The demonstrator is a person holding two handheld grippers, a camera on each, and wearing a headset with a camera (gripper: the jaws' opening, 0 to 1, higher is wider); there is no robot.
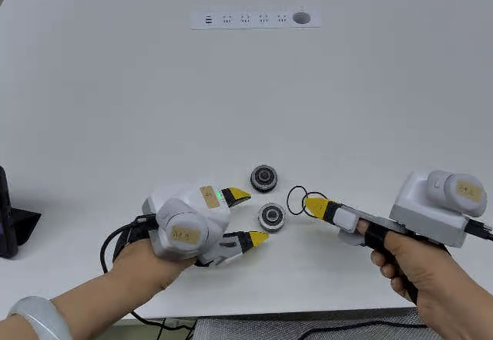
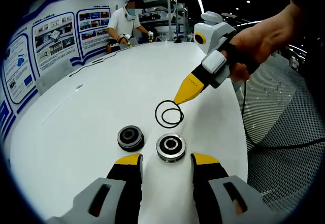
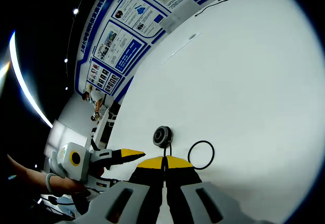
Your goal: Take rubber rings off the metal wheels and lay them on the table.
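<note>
On the counter (image 1: 115,124), the near wheel (image 1: 271,217) lies before the far wheel (image 1: 263,176); overlapping rings (image 1: 300,200) lie just right.

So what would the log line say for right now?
left gripper open by metal wheel | right gripper shut, apparently pinching rubber ring | second ring on table
</note>
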